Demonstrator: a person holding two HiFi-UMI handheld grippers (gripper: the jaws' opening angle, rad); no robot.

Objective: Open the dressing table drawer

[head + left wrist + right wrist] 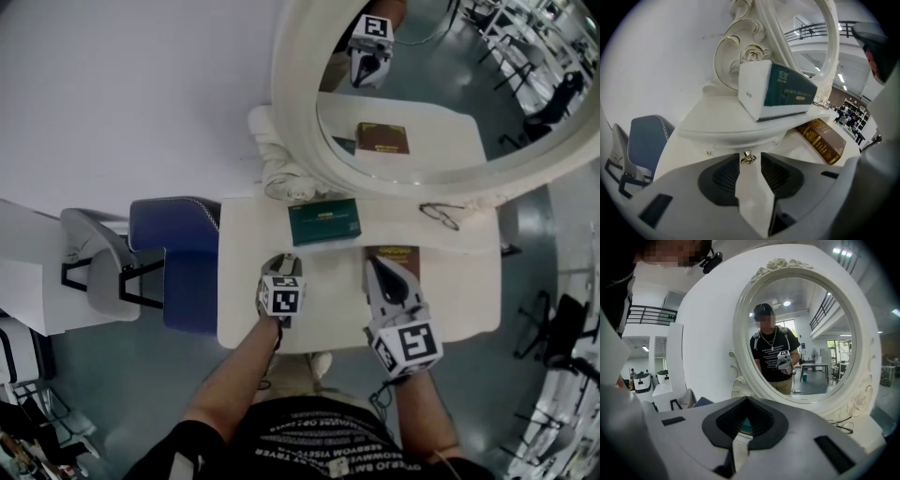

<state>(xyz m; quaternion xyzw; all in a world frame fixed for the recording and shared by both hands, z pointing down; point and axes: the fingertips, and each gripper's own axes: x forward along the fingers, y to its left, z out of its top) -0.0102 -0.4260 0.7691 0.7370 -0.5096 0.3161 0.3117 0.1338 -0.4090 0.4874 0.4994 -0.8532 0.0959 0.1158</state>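
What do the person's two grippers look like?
The left gripper and right gripper are pale grey plastic with black ribbed pads inside. Each carries a white cube printed with black square markers. The person wears a black T-shirt with white lettering.

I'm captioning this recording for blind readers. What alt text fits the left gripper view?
The open left gripper has its jaws either side of a small gold drawer knob on a white dressing table. On the table lie a green box and a brown book; a blue chair stands left.
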